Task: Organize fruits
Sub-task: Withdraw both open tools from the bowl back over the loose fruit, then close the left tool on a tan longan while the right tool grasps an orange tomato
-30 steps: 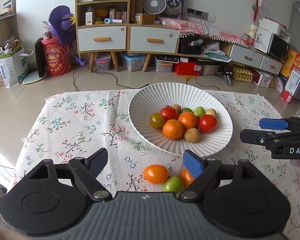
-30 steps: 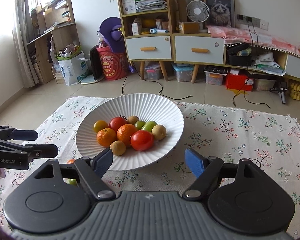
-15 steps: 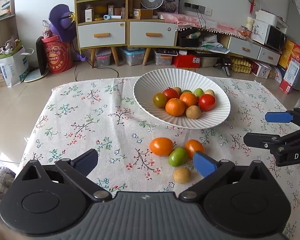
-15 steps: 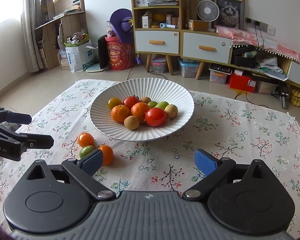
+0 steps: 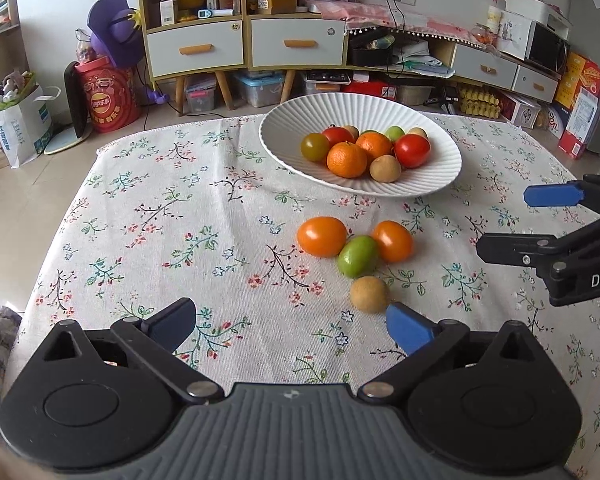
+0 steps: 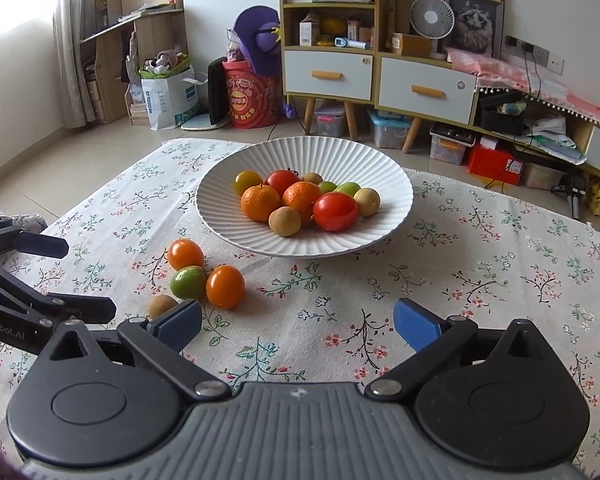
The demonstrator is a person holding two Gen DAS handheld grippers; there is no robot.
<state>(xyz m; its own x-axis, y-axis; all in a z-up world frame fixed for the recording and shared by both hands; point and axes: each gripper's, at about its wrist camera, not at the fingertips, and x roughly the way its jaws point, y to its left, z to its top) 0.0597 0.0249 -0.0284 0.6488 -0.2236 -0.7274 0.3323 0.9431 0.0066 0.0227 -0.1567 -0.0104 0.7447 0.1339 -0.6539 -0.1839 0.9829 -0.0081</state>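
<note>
While hovering over the near edge of the worktop (image 5: 148,216), standing wide with nothing between the jaws: left gripper (image 5: 290,326). Still spreading, likewise holding nothing: right gripper (image 6: 298,322).

Showing in the left wrist view only: microwave (image 5: 546,46) and red cartons (image 5: 582,96) past the worktop's right edge, plus the right gripper's blue pad reaching in from the right. Showing in the right wrist view only: curtain (image 6: 70,40) and bookshelf (image 6: 140,8) by the window, and the left gripper reaching in from the left edge.

Sitting toward the far edge of the worktop: white ribbed bowl (image 5: 440,176), holding tangerines, red tomatoes, green and tan fruits. Lying loose on the floral cloth between bowl and near edge: larger orange tomato (image 5: 322,236), green fruit (image 5: 358,256) touching it, smaller orange tomato (image 5: 392,241) touching the green one, and tan round fruit (image 5: 369,294) just beside the left gripper's right fingertip (image 5: 406,328). Lying ahead and left of the right gripper in its own view: the same cluster, with the tan fruit (image 6: 162,305) partly hidden behind its left fingertip (image 6: 178,324).
</note>
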